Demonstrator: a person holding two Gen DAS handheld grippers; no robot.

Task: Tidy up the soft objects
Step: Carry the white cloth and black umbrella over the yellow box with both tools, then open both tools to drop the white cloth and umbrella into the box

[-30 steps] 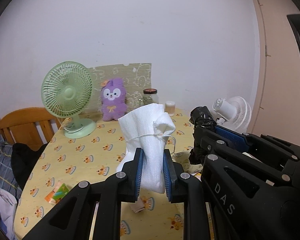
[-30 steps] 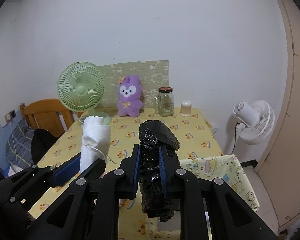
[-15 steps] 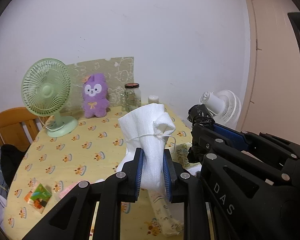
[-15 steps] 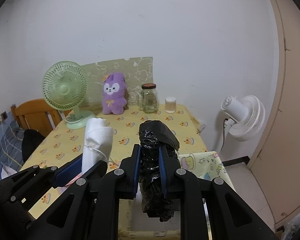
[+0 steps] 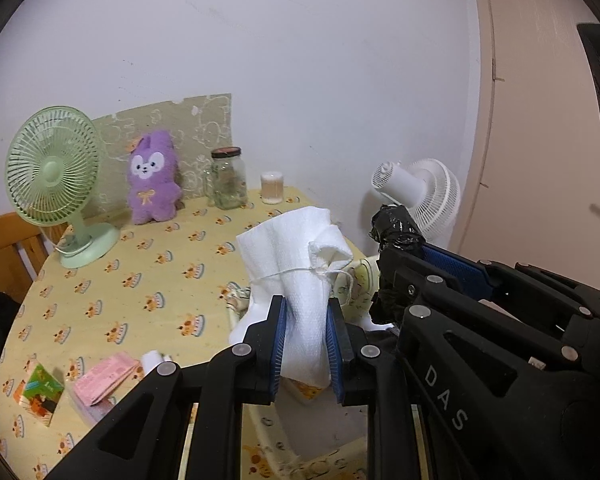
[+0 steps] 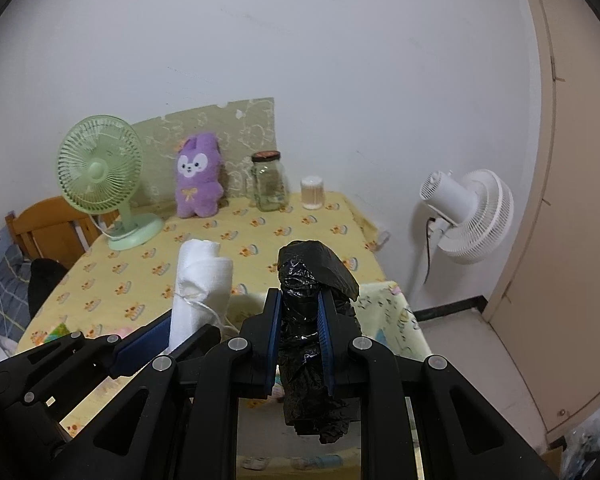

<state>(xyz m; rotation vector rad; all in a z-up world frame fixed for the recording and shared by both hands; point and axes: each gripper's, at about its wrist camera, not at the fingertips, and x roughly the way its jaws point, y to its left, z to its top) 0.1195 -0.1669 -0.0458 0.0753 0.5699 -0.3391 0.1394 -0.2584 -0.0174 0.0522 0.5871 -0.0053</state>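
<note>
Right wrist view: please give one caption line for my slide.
Right claw shut on crumpled black plastic bundle, above yellow patterned tablecloth.

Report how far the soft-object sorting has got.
Done: nothing looks stowed yet. In hand: the left gripper clamps a tied white cloth roll; the right gripper clamps a black plastic bundle; both are held over a yellow printed fabric bin. Left: release both, then perhaps the purple plush.
</note>
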